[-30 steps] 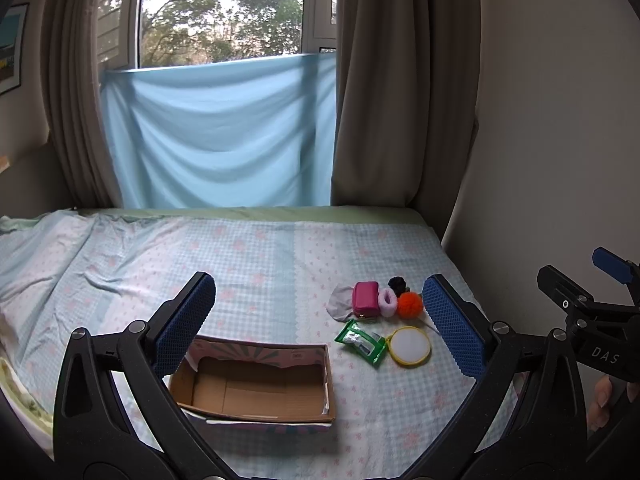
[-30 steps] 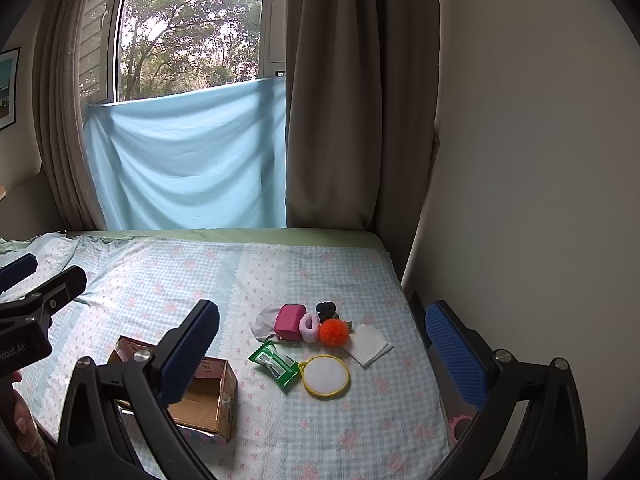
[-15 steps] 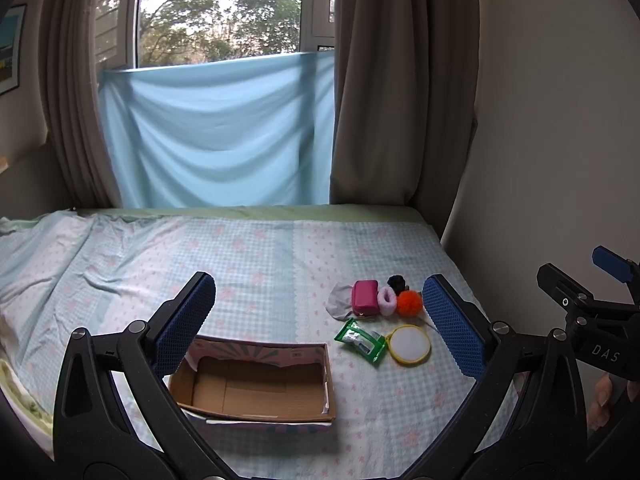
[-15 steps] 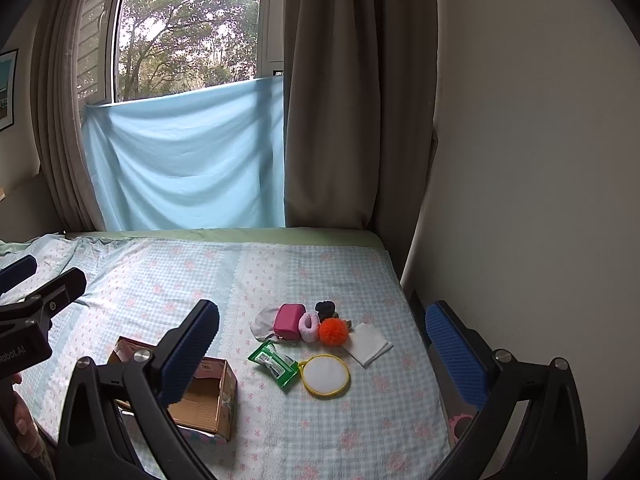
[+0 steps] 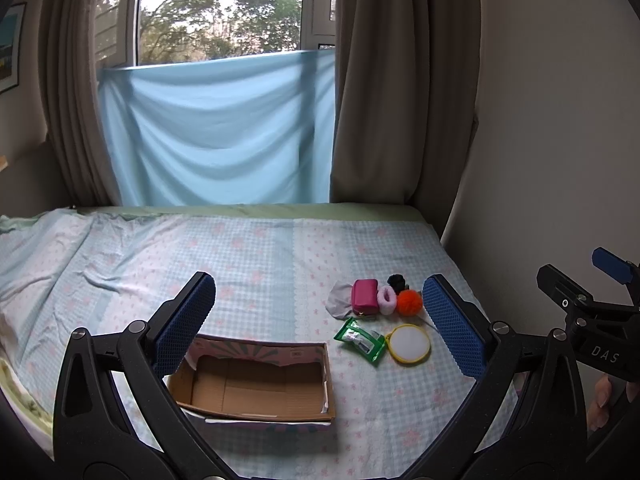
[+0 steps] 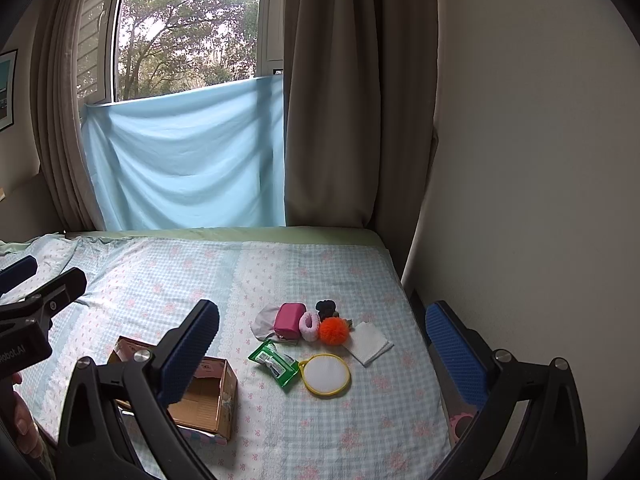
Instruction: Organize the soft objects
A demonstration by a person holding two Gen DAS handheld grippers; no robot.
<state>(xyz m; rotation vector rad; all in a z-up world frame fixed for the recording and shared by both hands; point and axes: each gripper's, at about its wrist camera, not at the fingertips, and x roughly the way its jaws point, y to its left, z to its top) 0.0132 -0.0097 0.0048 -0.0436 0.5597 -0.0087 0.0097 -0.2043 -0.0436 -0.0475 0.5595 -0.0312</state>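
Small soft items lie grouped on the bed: a magenta pouch (image 5: 364,291) (image 6: 289,317), a pink scrunchie (image 5: 386,300) (image 6: 309,324), an orange pompom (image 5: 409,303) (image 6: 334,331), a black scrunchie (image 5: 397,281) (image 6: 327,308), a white cloth (image 5: 338,299), a green packet (image 5: 361,339) (image 6: 274,363), a yellow-rimmed round pad (image 5: 408,344) (image 6: 325,374) and a folded white tissue (image 6: 369,343). An open, empty cardboard box (image 5: 256,380) (image 6: 208,396) sits to their left. My left gripper (image 5: 320,320) and right gripper (image 6: 320,340) are both open and empty, held above the bed short of the items.
The bed sheet (image 5: 200,264) is checked pale blue, rumpled at the left. A wall (image 6: 520,160) runs along the bed's right edge, with curtains (image 5: 400,100) and a window behind. The right gripper shows at the right of the left wrist view (image 5: 592,320).
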